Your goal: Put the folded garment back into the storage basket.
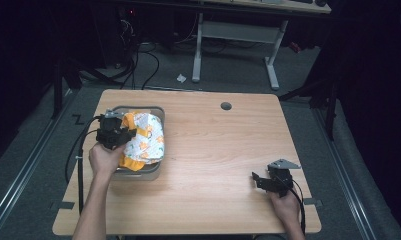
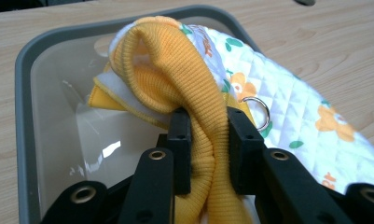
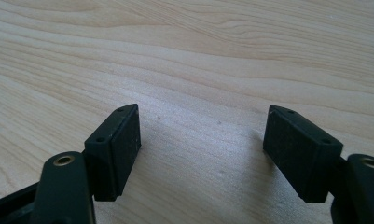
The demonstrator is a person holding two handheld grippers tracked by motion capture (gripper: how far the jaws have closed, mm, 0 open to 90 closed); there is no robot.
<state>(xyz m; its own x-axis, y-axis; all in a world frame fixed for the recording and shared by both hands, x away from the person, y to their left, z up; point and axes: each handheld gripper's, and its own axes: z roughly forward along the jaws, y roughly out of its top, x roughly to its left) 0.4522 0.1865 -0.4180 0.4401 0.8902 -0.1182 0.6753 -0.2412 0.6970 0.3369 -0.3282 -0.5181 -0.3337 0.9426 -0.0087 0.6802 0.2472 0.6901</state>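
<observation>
At the left of the wooden surface (image 1: pixel 213 150) sits a grey bin (image 1: pixel 153 111). Your left gripper (image 2: pixel 207 140) hangs over its near left corner, jaws pinched tight on the yellow ribbed cuff (image 2: pixel 175 70) of a quilted mitt (image 1: pixel 145 140), white with orange flowers. The mitt lies mostly inside the bin, heaped above the rim, its right side draped over the right wall. A small metal ring (image 2: pixel 259 112) hangs from it just right of your jaws.

The middle of the surface is bare wood.

At the near right, your right gripper (image 3: pixel 203 144) rests low over the surface, well apart from the bin, jaws wide open and holding nothing.

Risks from here: you hold only a fold of stretchy cuff, so a quick pull could let it slip out. Let go now and the draped side may drag the mitt out over the wall. The ring could snag on the rim, and a sideways tug might slide or tip the light bin.
</observation>
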